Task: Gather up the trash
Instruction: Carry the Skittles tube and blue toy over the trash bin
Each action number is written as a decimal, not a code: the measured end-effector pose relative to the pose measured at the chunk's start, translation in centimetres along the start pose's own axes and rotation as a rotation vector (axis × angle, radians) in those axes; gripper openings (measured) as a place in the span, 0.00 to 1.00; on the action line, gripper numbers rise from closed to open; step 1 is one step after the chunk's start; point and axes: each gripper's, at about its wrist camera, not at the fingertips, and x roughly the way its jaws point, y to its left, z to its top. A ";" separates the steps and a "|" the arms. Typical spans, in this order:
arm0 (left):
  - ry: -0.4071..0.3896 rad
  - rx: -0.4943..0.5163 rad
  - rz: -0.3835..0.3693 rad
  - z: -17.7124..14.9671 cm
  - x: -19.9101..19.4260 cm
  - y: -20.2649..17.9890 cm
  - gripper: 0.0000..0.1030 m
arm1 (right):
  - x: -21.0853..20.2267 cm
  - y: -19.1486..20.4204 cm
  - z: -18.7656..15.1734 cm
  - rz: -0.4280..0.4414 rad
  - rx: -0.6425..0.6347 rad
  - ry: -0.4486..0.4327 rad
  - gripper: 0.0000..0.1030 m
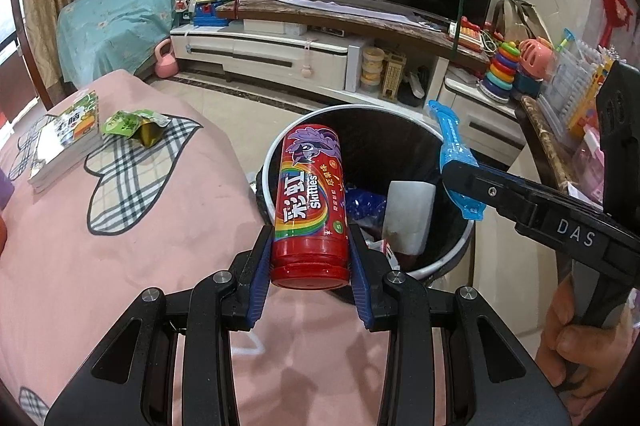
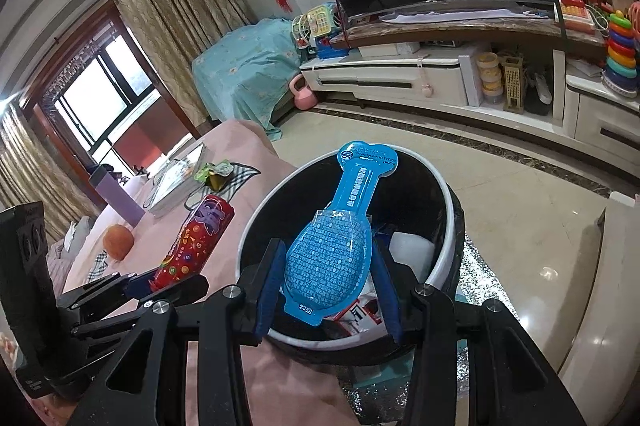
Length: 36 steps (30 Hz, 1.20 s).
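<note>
— Presently we are looking at the left gripper [image 1: 311, 258]: what are we recording for it?

— We are recording it as clamped on the red tube [image 1: 310, 202]. Both blue pads are pressing the tube's lower end, and the tube is leaning up and away from the jaws, its top reaching over the near rim of the bin [image 1: 280, 142].

— And the right gripper [image 2: 326, 276]?

— We are finding it gripping the blue packet [image 2: 340, 226]. The pads are closing on the packet's wide rounded end, while the narrow end is pointing away over the bin's mouth. In the left view a hand [image 1: 576, 338] is holding that gripper's handle at the right edge.

— Where are we placing the bin?

— We are placing it on the floor just beside the pink cloth [image 1: 120, 246], its white rim showing around a dark interior. Inside we are seeing a white block [image 1: 408, 210] and some wrappers lower down; what those wrappers are, we cannot tell.

— Anything lying on the cloth?

— We are noting a green wrapper [image 1: 136, 126] just beside a stack of books [image 1: 66, 146], both well apart from the bin.
</note>
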 end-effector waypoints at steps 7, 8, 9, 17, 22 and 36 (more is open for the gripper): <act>0.021 0.002 0.004 0.7 1.3 -0.2 0.33 | 0.8 -0.6 0.5 -0.010 0.000 0.018 0.43; 0.022 0.002 0.005 0.7 1.4 -0.2 0.33 | 1.0 -0.7 0.6 -0.011 -0.003 0.020 0.43; 0.025 0.004 0.007 0.8 1.6 -0.2 0.33 | 1.1 -0.7 0.6 -0.013 -0.005 0.022 0.43; 0.042 0.000 0.004 1.4 2.7 -0.6 0.33 | 1.7 -1.1 1.0 -0.020 -0.014 0.037 0.43; 0.046 0.003 0.004 1.6 3.1 -0.8 0.33 | 2.2 -1.3 1.1 -0.018 -0.005 0.047 0.43; 0.068 -0.002 0.002 2.0 4.0 -0.9 0.33 | 2.5 -1.4 1.5 -0.019 -0.006 0.059 0.43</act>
